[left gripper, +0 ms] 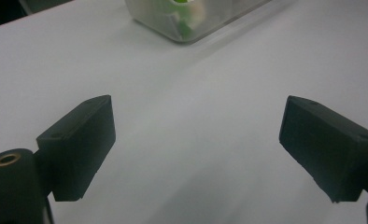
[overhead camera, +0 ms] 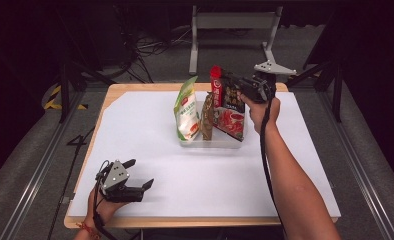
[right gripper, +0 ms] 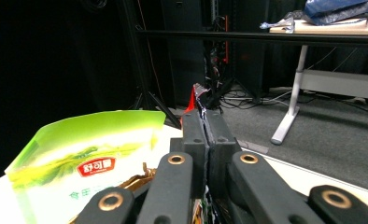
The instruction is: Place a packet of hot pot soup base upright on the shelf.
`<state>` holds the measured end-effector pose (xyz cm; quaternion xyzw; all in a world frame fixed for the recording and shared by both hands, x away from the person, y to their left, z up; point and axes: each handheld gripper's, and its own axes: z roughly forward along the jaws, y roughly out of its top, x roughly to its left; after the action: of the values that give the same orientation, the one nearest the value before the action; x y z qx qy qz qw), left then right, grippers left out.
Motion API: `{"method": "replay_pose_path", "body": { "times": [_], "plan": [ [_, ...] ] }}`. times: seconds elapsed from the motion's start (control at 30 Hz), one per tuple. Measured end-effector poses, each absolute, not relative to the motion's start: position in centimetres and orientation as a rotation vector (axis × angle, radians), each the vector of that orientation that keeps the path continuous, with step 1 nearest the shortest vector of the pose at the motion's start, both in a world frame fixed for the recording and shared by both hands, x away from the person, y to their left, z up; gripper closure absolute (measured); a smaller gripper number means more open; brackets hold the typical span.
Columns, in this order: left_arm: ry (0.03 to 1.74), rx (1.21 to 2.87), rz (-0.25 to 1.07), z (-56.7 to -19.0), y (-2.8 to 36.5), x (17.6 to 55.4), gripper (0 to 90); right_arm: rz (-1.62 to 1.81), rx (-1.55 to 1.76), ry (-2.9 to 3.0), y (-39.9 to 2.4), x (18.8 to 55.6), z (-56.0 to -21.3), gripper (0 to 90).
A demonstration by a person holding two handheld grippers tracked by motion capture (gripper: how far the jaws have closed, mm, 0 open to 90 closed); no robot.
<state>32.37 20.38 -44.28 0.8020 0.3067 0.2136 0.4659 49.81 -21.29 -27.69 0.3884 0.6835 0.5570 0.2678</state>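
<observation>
A clear plastic bin stands mid-table, and its corner shows in the left gripper view. A green pouch stands upright at its left end, with a brown packet beside it. At the bin's right end is a black and red pouch with a red top corner. My right gripper is shut on this pouch's top edge, and the pouch's lower end is inside the bin. My left gripper rests near the table's front left, open with nothing between its jaws.
The white table sheet covers a wooden top. A metal stand and cables lie on the floor beyond the far edge. In the right gripper view another table stands far off.
</observation>
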Motion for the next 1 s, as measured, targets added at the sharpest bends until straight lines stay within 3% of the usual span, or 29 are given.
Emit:
{"method": "replay_pose_path", "body": {
  "times": [1.0],
  "plan": [
    [0.738,1.995,0.556,-44.2,20.4,32.3,11.8,1.528,0.976,1.858,-22.6,48.1,-30.8,88.2]
  ]
}}
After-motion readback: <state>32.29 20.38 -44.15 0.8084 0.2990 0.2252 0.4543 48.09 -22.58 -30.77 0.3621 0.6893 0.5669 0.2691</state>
